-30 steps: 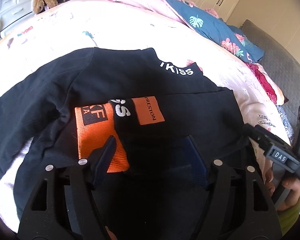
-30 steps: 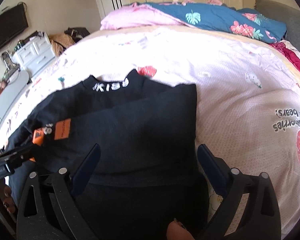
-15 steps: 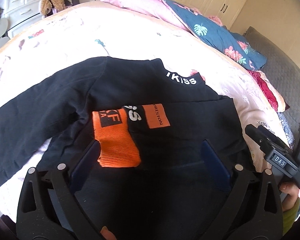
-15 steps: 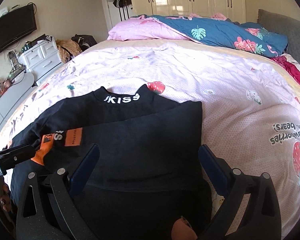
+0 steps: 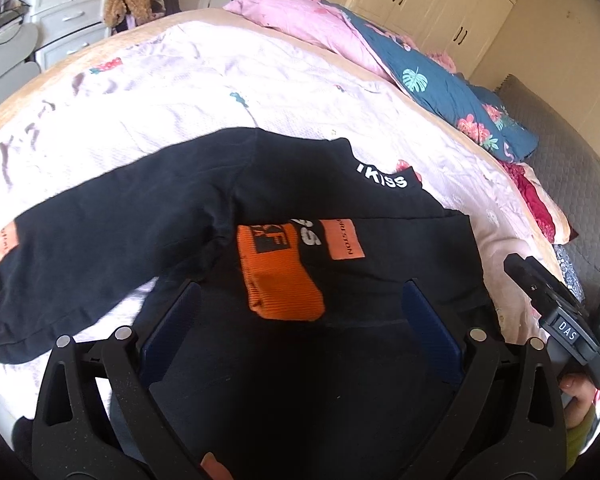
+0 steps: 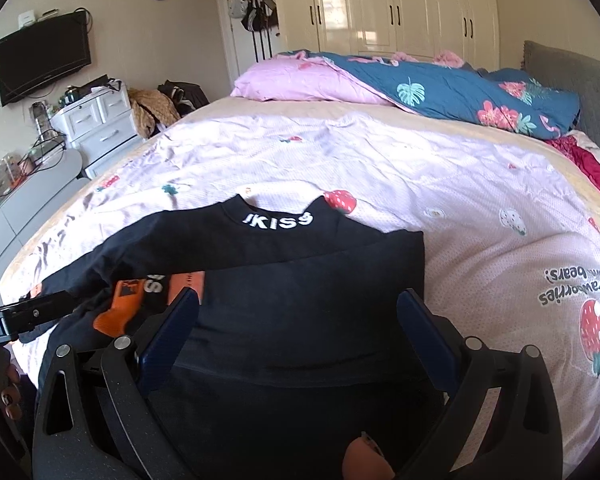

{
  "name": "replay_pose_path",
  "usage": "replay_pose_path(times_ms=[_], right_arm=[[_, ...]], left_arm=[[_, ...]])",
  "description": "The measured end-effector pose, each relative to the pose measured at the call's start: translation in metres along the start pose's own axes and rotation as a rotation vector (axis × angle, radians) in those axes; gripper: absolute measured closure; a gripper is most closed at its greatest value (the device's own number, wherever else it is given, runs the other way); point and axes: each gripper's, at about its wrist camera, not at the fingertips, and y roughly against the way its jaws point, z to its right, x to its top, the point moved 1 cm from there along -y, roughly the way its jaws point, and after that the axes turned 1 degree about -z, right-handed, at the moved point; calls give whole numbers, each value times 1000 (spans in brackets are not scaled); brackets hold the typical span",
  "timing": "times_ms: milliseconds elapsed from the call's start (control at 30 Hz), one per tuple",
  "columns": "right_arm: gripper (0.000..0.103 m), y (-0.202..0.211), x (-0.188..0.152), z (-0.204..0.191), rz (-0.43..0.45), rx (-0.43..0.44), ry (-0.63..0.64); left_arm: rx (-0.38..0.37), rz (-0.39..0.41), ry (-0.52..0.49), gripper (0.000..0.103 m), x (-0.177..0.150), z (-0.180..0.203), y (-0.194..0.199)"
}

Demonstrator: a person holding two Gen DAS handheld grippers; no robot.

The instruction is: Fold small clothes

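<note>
Black sweater [image 5: 300, 208] lies flat on the bed [image 5: 220, 80], just ahead of and under both grippers. One sleeve is already folded across the chest, its orange cuff [image 5: 280, 280] sitting just ahead of the left gripper [image 5: 300, 320], between its fingers. The other sleeve [image 5: 80, 240] is spread out to that gripper's left, unfolded.

Change: a second ago the left gripper was narrow around the cuff; now it is wide, holding nothing, and pulled back and up. The cuff stays where it was laid, so the first sleeve fold looks finished and released.

Right gripper [image 6: 300, 328] is wide too, holding nothing, lifted higher than before over the folded side of the sweater. Likely next: the spread sleeve on the left.
</note>
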Motion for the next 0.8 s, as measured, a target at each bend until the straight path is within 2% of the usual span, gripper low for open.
replay_pose_path(times_ms=[433, 800], right_arm=[[4, 5, -3, -51, -7, 32, 61], [4, 11, -6, -95, -5, 86, 111]], left_arm=[[10, 35, 81, 9, -5, -38, 26], [48, 65, 180, 9, -13, -87, 49]])
